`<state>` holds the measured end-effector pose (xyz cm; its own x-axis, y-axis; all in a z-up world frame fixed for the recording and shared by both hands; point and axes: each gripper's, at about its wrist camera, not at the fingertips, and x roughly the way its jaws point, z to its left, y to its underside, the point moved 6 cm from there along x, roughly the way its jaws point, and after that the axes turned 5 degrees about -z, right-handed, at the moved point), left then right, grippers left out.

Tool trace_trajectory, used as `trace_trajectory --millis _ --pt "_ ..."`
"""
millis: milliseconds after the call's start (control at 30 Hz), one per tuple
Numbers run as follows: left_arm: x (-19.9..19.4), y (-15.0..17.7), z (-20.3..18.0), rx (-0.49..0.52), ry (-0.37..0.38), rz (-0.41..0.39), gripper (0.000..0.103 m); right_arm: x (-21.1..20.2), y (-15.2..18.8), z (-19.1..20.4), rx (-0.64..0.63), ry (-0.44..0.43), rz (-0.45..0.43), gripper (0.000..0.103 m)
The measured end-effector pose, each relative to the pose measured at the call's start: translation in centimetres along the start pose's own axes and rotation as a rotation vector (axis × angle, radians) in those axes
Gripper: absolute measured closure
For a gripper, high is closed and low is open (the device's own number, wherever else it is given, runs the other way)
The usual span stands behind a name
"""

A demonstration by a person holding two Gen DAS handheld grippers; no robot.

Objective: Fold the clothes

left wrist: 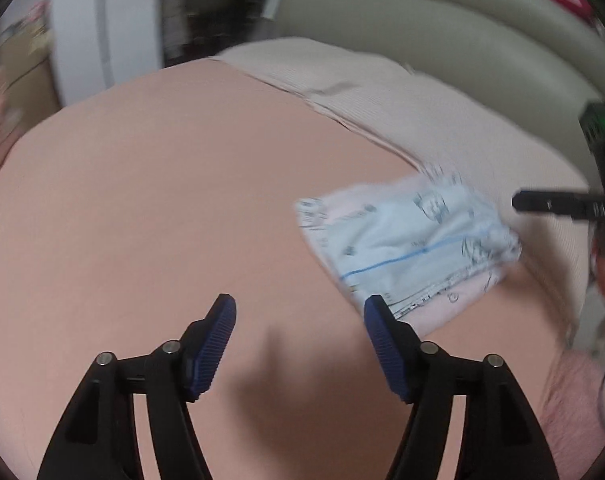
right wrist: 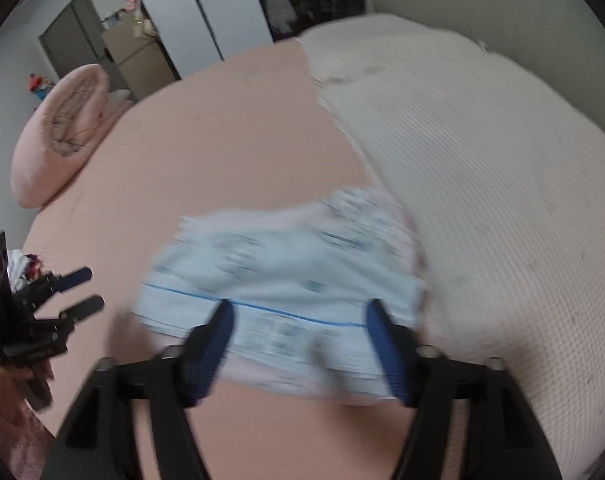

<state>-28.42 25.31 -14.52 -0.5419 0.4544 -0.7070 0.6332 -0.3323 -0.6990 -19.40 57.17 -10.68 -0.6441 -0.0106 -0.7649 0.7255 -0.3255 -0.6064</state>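
A folded garment (left wrist: 406,240), light blue and pale pink with dark print and a thin blue line, lies on the pink bed sheet (left wrist: 162,184) beside the beige blanket. In the left wrist view it lies to the right, ahead of my right fingertip. My left gripper (left wrist: 298,308) hangs open over bare sheet with nothing between its fingers. My right gripper (right wrist: 300,312) is open above the garment (right wrist: 286,264), whose near edge shows between the blue pads (right wrist: 386,344). The motion blur hides whether they touch it. The left gripper (right wrist: 87,290) shows open at the far left.
A beige waffle blanket (right wrist: 482,160) covers the bed's right side. A pink pillow (right wrist: 58,140) lies at the far left corner. A grey padded headboard (left wrist: 442,20) runs behind. A person's hand and pink sleeve (right wrist: 6,412) hold the left gripper.
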Motion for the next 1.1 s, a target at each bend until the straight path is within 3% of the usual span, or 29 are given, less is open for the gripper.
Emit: trace_trajectory --millis 133,200,267,300,367,500,700,767,900,1000,1100 --pt "-4.7 0.9 3.6 -0.049 -0.091 -0.031 0.033 0.9 -0.8 7.4 -0.064 -0.045 -0.035 0.027" --pt "-6.6 1.5 5.9 -0.093 -0.111 -0.041 0.017 2.7 -0.3 10.9 -0.073 -0.088 -0.018 0.027" --pt "-8.1 2.1 8.5 -0.144 -0.135 -0.038 0.012 3.7 0.6 13.9 -0.083 -0.125 0.000 0.025" --pt "-8.5 2.2 9.7 -0.166 -0.146 -0.037 0.012 4.2 1.0 15.8 -0.094 -0.134 0.007 0.021" --pt "-9.3 2.1 12.2 -0.207 -0.170 -0.039 0.009 5.3 1.8 19.6 -0.121 -0.150 0.011 0.000" --pt "-10.3 0.0 16.8 -0.274 -0.233 -0.083 0.000 6.2 1.2 25.6 -0.165 -0.160 -0.037 0.000" --pt "-10.8 -4.1 23.6 -0.364 -0.405 -0.152 0.000 8.9 -2.8 29.4 -0.132 -0.085 -0.050 0.000" --pt "-11.5 -5.2 25.7 -0.403 -0.436 -0.181 0.000 9.8 -4.3 30.4 -0.133 -0.083 -0.043 0.000" --pt "-14.3 -6.9 28.3 -0.391 -0.550 -0.224 0.000 11.4 -7.0 32.2 -0.097 -0.103 -0.042 0.000" --pt "-17.4 -7.5 28.8 -0.403 -0.558 -0.268 0.000 10.9 -8.0 34.1 -0.120 -0.089 -0.051 0.000" --pt "-20.9 -7.8 28.5 -0.416 -0.554 -0.289 0.000 9.2 -8.2 35.4 -0.120 -0.133 -0.036 0.000"
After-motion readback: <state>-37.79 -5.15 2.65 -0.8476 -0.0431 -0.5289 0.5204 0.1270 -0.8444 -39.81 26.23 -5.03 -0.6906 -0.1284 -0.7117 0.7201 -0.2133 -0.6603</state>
